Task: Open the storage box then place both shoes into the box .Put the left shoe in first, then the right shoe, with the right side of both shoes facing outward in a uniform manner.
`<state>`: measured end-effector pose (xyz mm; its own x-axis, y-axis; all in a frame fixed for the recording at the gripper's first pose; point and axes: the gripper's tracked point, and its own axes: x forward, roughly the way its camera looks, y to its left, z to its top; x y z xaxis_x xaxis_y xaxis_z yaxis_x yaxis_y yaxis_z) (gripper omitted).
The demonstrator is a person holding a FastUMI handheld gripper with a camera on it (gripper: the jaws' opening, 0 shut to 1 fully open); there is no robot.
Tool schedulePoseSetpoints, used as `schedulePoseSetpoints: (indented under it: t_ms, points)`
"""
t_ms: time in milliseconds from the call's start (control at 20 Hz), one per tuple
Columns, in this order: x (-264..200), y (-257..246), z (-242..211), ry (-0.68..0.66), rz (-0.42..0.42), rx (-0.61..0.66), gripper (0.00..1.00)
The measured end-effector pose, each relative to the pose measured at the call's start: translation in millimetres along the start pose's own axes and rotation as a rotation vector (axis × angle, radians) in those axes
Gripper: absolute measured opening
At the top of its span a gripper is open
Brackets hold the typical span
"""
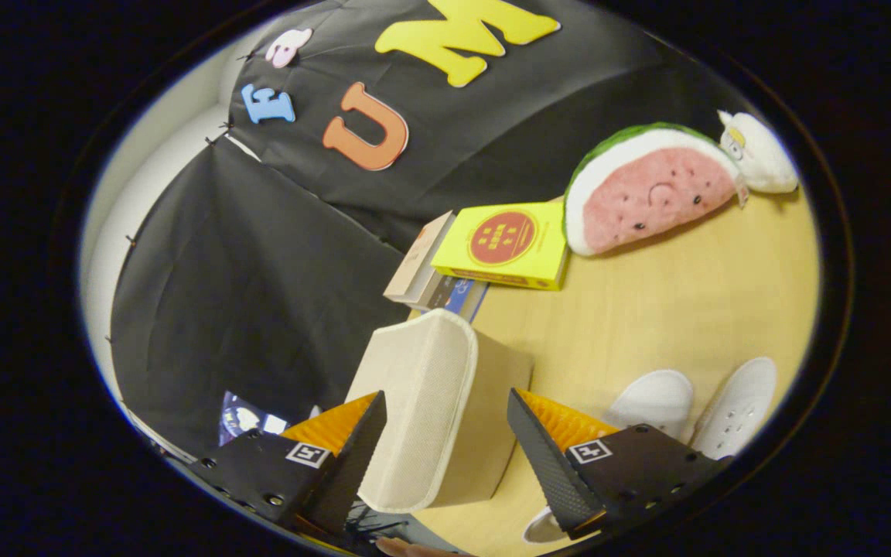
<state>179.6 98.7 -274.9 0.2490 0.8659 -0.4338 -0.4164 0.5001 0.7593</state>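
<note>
A beige fabric storage box (pixel 434 402) stands on the wooden table (pixel 670 302), its woven lid down on top. My gripper (pixel 445 394) is open, its two fingers spread wide to either side of the box. The box's lid end lies between and just beyond the fingertips; I cannot tell whether either finger touches it. Two white shoes (pixel 650 402) (pixel 735 406) lie side by side on the table beyond the right finger (pixel 546 456). The whole view is tilted.
A yellow box (pixel 503 244) rests on a small stack of books (pixel 422 271) behind the storage box. A watermelon plush (pixel 646 189) and a white plush toy (pixel 759 155) sit at the table's far side. Black cloth walls the booth.
</note>
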Motion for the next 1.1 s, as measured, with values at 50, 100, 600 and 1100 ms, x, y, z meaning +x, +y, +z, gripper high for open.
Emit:
schedulePoseSetpoints:
  t_ms: [50, 100, 600, 1100]
  points:
    - [7.2, 0.6, -2.3, 0.031, 0.060, 0.023, 0.95]
    - [14.3, -1.5, -5.1, 0.060, 0.110, 0.055, 0.96]
    - [49.9, 3.8, -33.8, 0.218, 0.396, 0.330, 0.92]
    - [17.2, 26.6, -25.8, 0.172, 0.300, 0.321, 0.01]
